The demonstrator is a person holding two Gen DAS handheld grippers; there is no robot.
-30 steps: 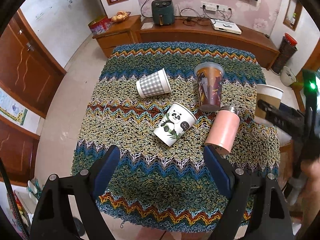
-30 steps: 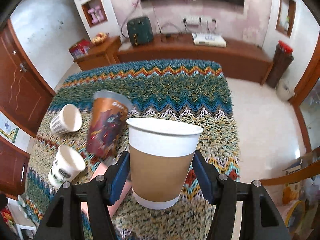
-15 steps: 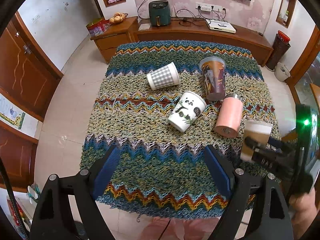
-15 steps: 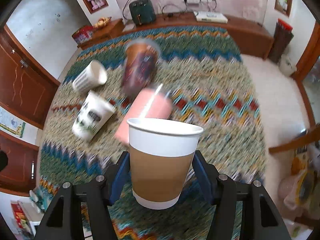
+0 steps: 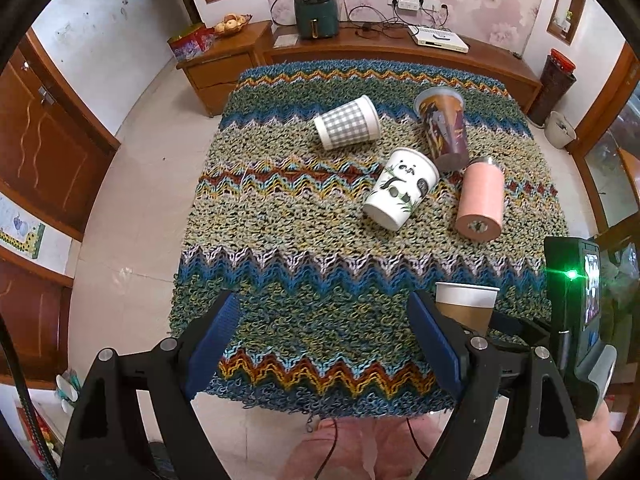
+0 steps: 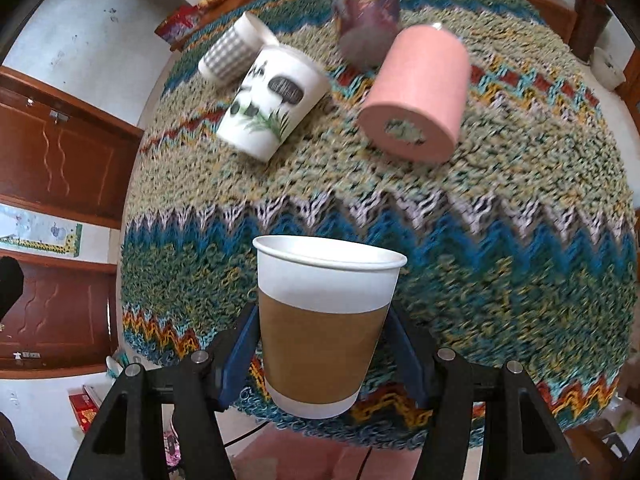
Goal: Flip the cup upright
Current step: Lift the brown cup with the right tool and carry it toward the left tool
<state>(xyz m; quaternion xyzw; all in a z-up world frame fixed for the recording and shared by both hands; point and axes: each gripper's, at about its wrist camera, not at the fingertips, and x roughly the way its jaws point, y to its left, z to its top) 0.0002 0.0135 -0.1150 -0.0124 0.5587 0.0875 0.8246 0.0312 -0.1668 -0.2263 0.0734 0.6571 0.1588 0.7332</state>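
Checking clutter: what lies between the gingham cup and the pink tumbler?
In the left wrist view, the panda cup, lying on its side, sits between the gingham cup and pink tumbler.

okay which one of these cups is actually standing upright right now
The brown cup, held rim-up in the right tool. The panda cup, checked cup, dark printed cup and pink cup all lie tipped over.

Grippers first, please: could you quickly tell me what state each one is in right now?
Left tool: open, holding nothing.
Right tool: closed on the brown paper cup, upright, rim up.
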